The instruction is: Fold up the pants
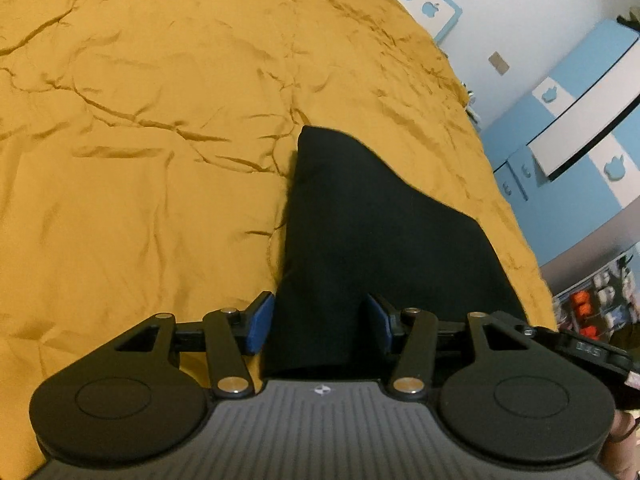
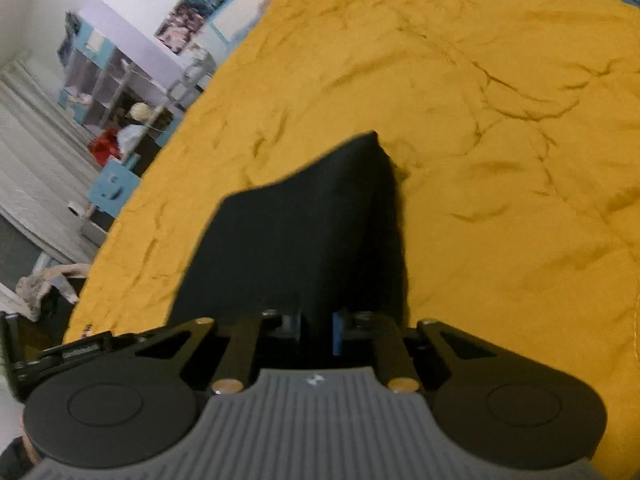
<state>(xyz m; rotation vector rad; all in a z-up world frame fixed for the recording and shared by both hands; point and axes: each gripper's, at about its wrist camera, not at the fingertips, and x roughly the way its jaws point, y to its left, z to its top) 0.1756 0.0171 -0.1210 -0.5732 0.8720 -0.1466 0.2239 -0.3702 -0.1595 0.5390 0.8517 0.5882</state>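
Two tools faced a pair of black pants (image 1: pixel 360 232) spread on a bed covered by a wrinkled mustard-yellow blanket (image 1: pixel 140 140). Through the left wrist camera, the left tool (image 1: pixel 318 326) had its blue-padded fingers (image 1: pixel 258 330) standing apart, one on each side of the near edge of the dark cloth; the left pad showed clear of the fabric at its border, and the right pad sat over the black surface, so the jaws were open and not pinching. From there the pants ran away as a dark wedge narrowing to a squared end near the middle of the bed. Through the right wrist camera, the right tool (image 2: pixel 316 334) had its jaws drawn close together with a ridge of the black fabric (image 2: pixel 304 240) rising between the blue pads (image 2: pixel 337 334), so it was clamped on the pants. The cloth lifted into a tented shape just in front of that tool and sloped down to a pointed far corner resting on the blanket. Beyond the bed's edge in the left view stood blue and white furniture with apple shapes (image 1: pixel 560 120), and part of a hand (image 1: pixel 622 440) showed at the lower right corner. In the right view a shelving unit (image 2: pixel 120 80) with assorted items stood against a pale wall, with pictures (image 2: pixel 200 8) hung above it.
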